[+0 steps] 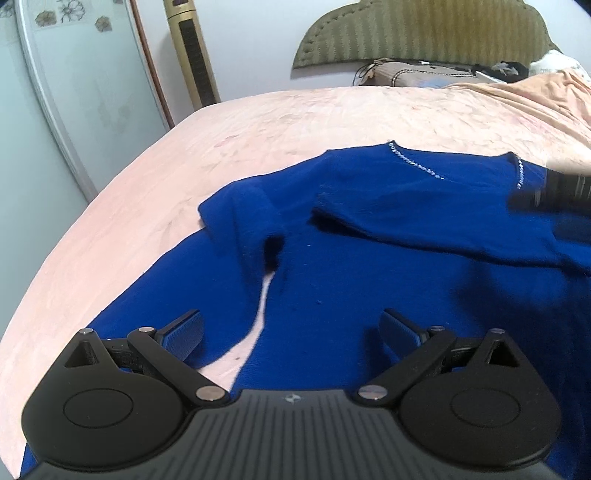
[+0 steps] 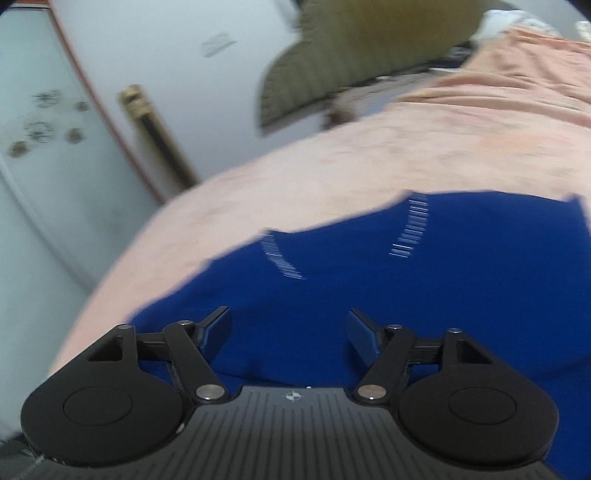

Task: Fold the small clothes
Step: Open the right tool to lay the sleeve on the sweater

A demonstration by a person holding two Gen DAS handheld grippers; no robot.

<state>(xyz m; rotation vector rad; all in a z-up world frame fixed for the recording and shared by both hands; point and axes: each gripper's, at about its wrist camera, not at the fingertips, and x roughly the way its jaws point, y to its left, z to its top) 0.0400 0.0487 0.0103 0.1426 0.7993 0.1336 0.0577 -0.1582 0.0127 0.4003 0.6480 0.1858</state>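
Blue sweater (image 1: 369, 258) spread on the pink-covered bed (image 1: 258, 122), its beaded neckline (image 1: 413, 160) toward the headboard (image 1: 424, 33) and one sleeve (image 1: 240, 218) folded in across the body. Left gripper (image 1: 291, 334) hovers low over the near part of the garment, jaws spread and holding nothing. Right gripper (image 2: 290, 332) likewise shows its jaws spread, with only cloth lying below them and none pinched; its view is smeared by motion. Judged from the layout, the step in hand is folding the sleeves and sides inward. To do it well, each gripper should take a single edge layer near a corner, lift only slightly, and lay the flap flat without dragging the layer beneath. A gap of pink sheet shows at the sweater's near left, where the cloth is bunched and wants smoothing. Open bed lies to the left and beyond the neckline; the bed's left edge curves away near the wardrobe door (image 1: 55, 110).
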